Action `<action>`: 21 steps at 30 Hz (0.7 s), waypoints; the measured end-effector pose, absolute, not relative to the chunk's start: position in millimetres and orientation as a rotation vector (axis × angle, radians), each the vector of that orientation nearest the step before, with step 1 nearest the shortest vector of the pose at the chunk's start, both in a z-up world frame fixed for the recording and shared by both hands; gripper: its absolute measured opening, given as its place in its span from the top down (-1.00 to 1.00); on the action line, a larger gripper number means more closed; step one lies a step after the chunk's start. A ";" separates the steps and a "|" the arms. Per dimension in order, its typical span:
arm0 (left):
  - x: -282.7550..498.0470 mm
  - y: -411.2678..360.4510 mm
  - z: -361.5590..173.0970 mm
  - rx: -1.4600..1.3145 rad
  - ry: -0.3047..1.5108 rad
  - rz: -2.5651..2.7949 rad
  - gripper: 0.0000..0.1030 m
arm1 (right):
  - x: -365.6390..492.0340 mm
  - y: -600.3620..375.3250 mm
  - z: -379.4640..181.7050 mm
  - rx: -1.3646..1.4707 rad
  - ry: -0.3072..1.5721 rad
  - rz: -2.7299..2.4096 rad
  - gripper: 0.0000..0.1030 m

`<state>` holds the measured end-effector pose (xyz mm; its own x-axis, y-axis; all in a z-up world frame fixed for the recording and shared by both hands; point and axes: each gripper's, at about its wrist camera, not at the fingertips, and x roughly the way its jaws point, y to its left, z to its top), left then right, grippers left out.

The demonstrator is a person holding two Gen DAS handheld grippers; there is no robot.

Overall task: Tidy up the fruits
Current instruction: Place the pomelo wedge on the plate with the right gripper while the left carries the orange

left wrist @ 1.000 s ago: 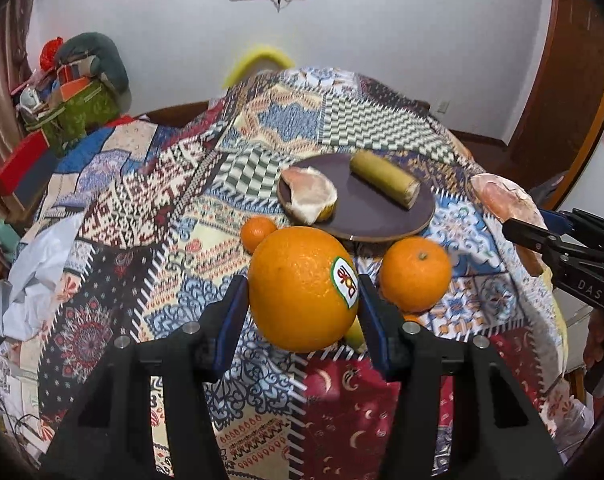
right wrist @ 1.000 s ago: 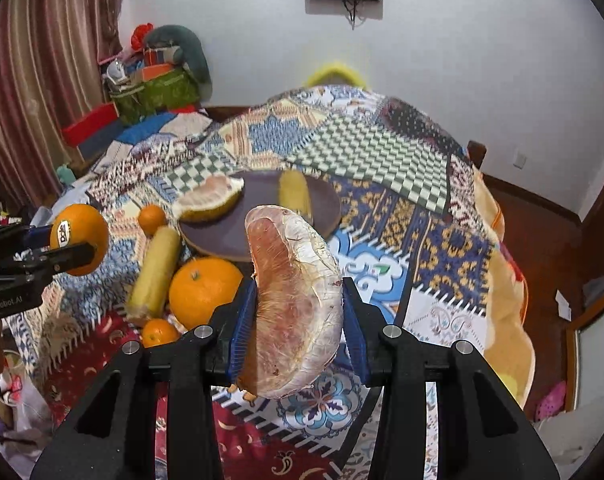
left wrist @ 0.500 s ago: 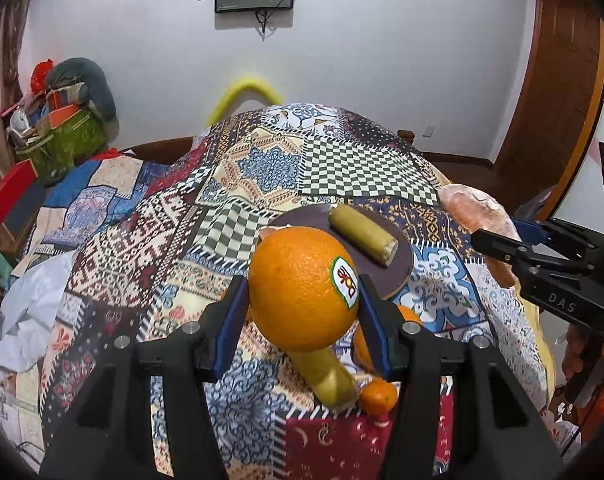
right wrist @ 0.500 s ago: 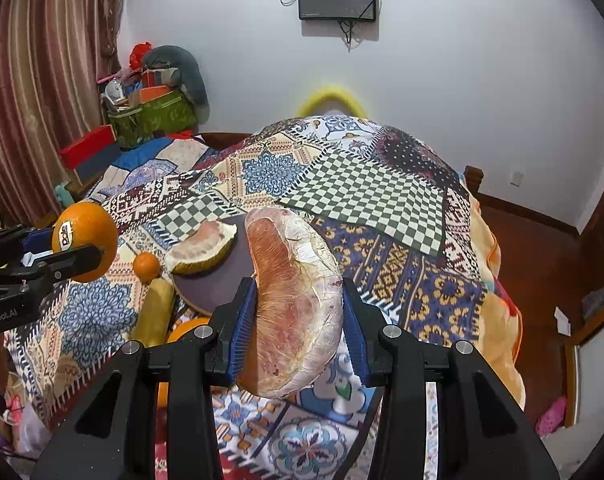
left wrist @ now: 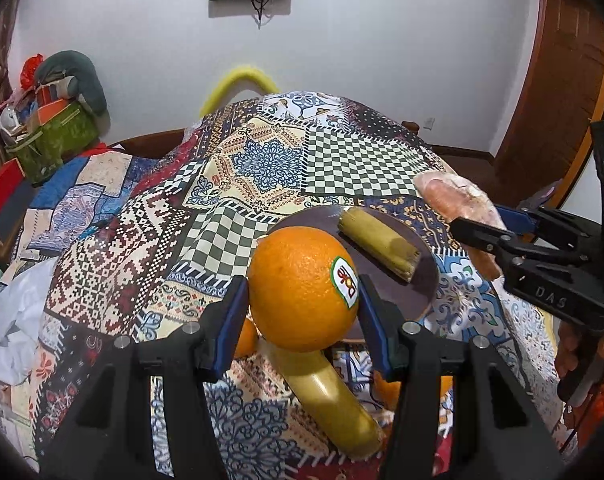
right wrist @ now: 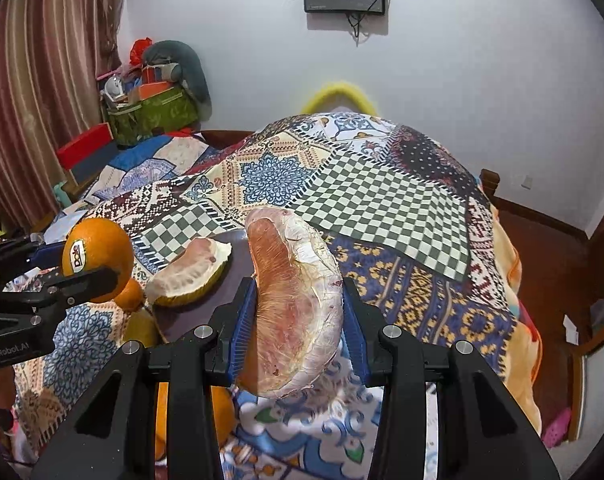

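Note:
My left gripper (left wrist: pixel 302 304) is shut on a large orange (left wrist: pixel 304 288) with a Dole sticker, held above the near edge of a dark round plate (left wrist: pixel 420 280). A yellow-green cut stalk (left wrist: pixel 378 244) lies on the plate. My right gripper (right wrist: pixel 295 316) is shut on a peeled pomelo segment (right wrist: pixel 293 312), held above the plate (right wrist: pixel 237 276); a second pomelo wedge (right wrist: pixel 189 274) lies on it. The right gripper's pomelo also shows in the left wrist view (left wrist: pixel 458 204), and the left gripper's orange in the right wrist view (right wrist: pixel 97 256).
A patchwork cloth (left wrist: pixel 261 168) covers the table. Below the left gripper lie another yellow-green stalk (left wrist: pixel 326 400) and small oranges (left wrist: pixel 245 338). An orange (right wrist: pixel 221 412) sits under the right gripper. Cluttered boxes (left wrist: pixel 49 132) stand at the far left, a wooden door (left wrist: pixel 558 92) at the right.
Both grippers have risen and tilted up with their fruit still held. The table objects have slid lower in both views, and more of the wall and screen shows.

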<state>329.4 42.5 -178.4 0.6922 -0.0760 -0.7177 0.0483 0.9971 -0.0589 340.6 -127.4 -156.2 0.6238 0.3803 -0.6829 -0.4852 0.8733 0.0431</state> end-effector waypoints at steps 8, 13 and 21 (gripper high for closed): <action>355.3 47.8 -187.4 -0.040 0.815 -0.072 -0.04 | 365.0 -101.0 -175.0 -0.194 0.781 0.536 0.26; 368.4 52.9 -193.0 -0.055 0.826 -0.071 -0.04 | 379.2 -83.3 -188.1 -0.227 0.816 0.564 0.26; 384.4 56.7 -202.3 -0.062 0.843 -0.067 -0.04 | 395.3 -71.6 -202.4 -0.243 0.873 0.593 0.26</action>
